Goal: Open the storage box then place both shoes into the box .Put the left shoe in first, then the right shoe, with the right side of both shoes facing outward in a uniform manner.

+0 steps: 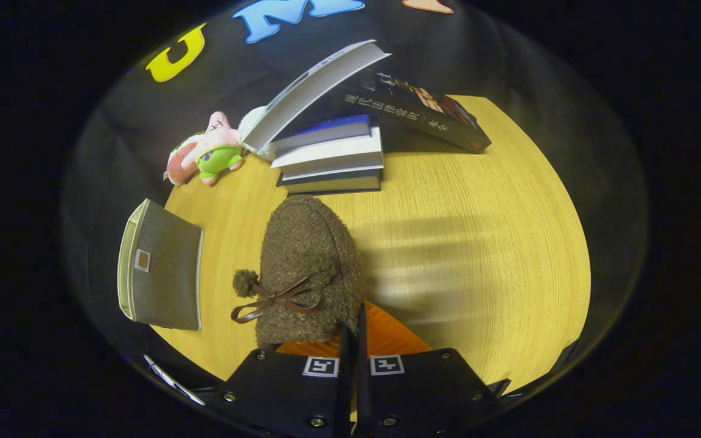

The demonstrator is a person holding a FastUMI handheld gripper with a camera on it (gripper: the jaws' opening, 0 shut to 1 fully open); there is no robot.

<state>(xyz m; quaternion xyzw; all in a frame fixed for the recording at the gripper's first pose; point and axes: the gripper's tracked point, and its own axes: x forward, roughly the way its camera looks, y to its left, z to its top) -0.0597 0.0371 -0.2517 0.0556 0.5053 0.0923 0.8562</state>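
One frame: gripper view, looking forward along the fingers.
Surface: yellow wood-grain table [478, 243], a soft shadow across its middle.
Room: black cloth wall [509, 67] behind the table.
Box: grey fabric storage box [162, 267] with pale green trim, off to the left of the shoe and the fingers, at the table's edge (open or shut – cannot tell).
Box label: small square patch on its grey face, nothing readable.
Books: flat stack [332, 161] beyond the shoe, with an open book [320, 85] leaning over it.
Dark book: black-covered book [429, 112] right of the stack, tilted against it.
Writing: light characters down the dark book's cover, too small and warped to read.
Toy: pink plush [207, 155] with green shorts, lying left of the stack, near the wall.
Fingers: square black-and-white marker on each finger block.
Shoe: brown fuzzy shoe [308, 267] with a brown ribbon bow and pom-pom, toe pointing away toward the books, heel end right at the fingertips.
Shoe lining: orange inside shows just behind the fuzzy upper, either side of the fingertips.
Gripper: gripper [353, 331] fingers nearly together, pinching the shoe's rim at the heel opening (both fingers press on it, one each side).
Shoe vs table: resting or lifted – cannot tell.
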